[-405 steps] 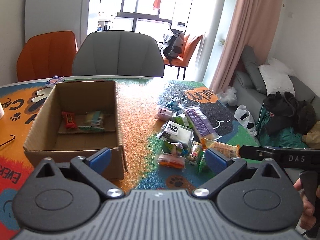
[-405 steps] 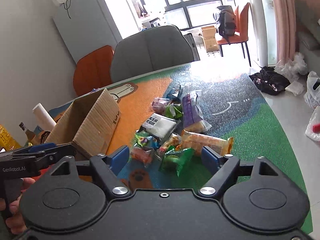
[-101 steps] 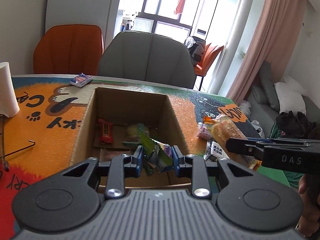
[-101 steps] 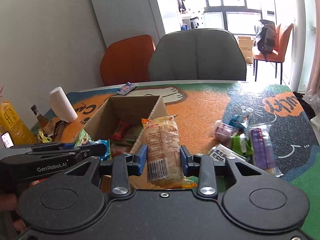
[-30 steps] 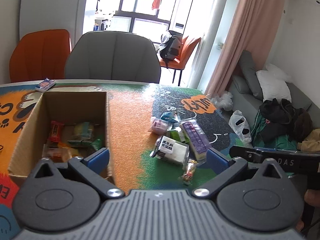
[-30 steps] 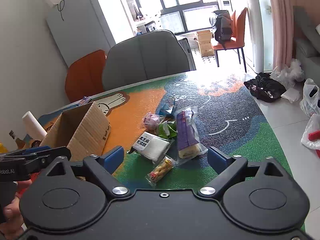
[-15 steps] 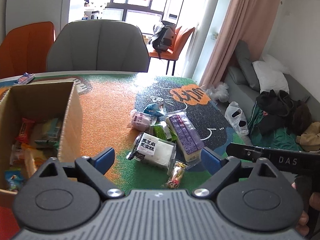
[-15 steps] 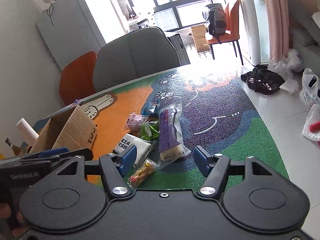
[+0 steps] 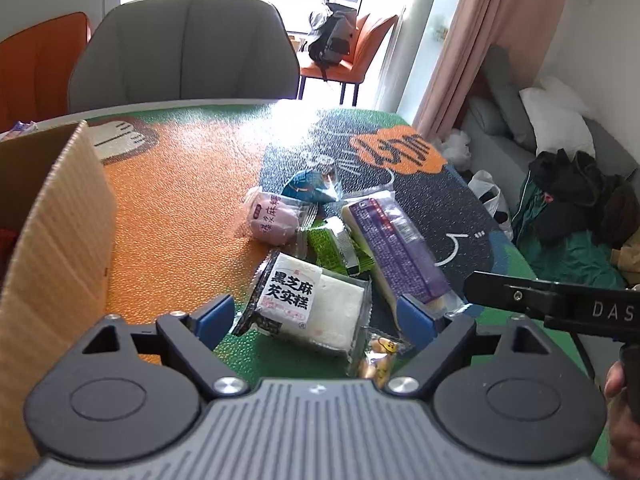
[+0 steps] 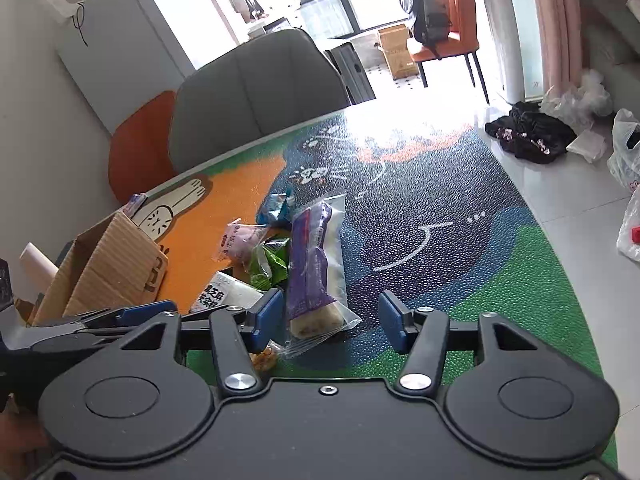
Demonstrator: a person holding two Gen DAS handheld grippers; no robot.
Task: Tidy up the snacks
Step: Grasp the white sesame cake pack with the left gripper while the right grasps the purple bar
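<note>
Several snack packs lie on the colourful table mat. My left gripper (image 9: 316,314) is open, its fingers either side of a white cake pack with black lettering (image 9: 310,300). My right gripper (image 10: 332,318) is open, straddling the near end of a long purple pack (image 10: 314,264), which also shows in the left wrist view (image 9: 396,252). A green pack (image 9: 332,246), a pink pack (image 9: 274,218), a blue pack (image 9: 310,188) and a small clear pack of yellow sweets (image 9: 378,358) lie close by. The cardboard box (image 9: 56,236) stands at the left.
A grey chair (image 9: 184,52) and an orange chair (image 9: 36,68) stand behind the table. A paper roll (image 10: 34,266) is beyond the box. The table edge (image 10: 568,272) runs along the right, with bags and clothes on the floor.
Both grippers have moved forward and down toward the snack pile. The right gripper's fingers have narrowed around the purple pack; the left's now flank the white cake pack.
</note>
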